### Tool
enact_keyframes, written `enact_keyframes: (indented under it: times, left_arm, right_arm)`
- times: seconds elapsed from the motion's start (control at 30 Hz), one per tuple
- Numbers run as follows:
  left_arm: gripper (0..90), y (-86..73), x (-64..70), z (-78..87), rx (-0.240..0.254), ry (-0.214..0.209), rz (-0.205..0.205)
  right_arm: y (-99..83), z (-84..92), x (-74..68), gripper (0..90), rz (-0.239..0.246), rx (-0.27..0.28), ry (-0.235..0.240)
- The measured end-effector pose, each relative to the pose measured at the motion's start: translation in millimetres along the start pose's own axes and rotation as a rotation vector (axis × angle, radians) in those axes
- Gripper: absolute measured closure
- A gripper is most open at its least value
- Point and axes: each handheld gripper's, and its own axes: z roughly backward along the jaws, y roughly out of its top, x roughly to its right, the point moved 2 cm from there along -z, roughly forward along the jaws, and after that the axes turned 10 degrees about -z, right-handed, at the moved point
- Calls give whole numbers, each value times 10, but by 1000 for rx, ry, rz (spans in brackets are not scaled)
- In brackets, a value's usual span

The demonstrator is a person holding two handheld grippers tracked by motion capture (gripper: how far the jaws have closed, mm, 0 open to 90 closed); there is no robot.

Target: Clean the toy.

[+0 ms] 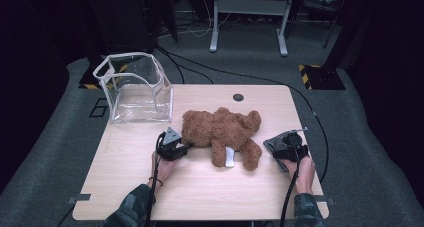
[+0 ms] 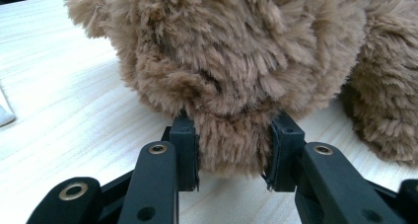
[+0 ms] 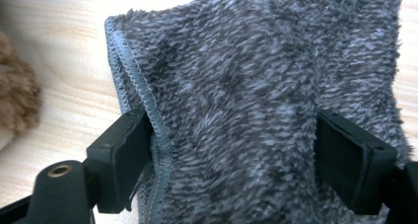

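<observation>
— From up high, what's on the desk (image 1: 200,187)?

— One brown teddy bear (image 1: 222,134) lying in the middle, one clear plastic bag (image 1: 135,89) standing open at the far left corner, and one grey cloth (image 1: 272,146) at the right edge. Two hands, one claw each. The left claw (image 1: 184,146) is at the bear's left end; the right claw (image 1: 280,149) sits over the cloth.

— And the left gripper view?

— It gives what the high one can't: the two black pads (image 2: 187,152) pinch a tuft of the bear's (image 2: 231,61) fur, narrow, the bear resting on the wood.

— The right gripper view?

— The grey cloth (image 3: 256,100) turns out fleecy with a stitched hem, bunched between the pads (image 3: 123,155), which press on it from both sides. A bit of brown fur shows at the left edge.
</observation>
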Motion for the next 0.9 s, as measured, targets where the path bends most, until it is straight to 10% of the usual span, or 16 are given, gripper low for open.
enact_keyframes:
  times: [0.33,0.9]
  left_arm:
    - [646,0,-2,-1,-2,-4,2]
    - [651,0,2,-8,1,0,3]
  right_arm:
    - [-64,60,-52,699,13,51,23]
    - [180,506,-100,760,5,142,109]
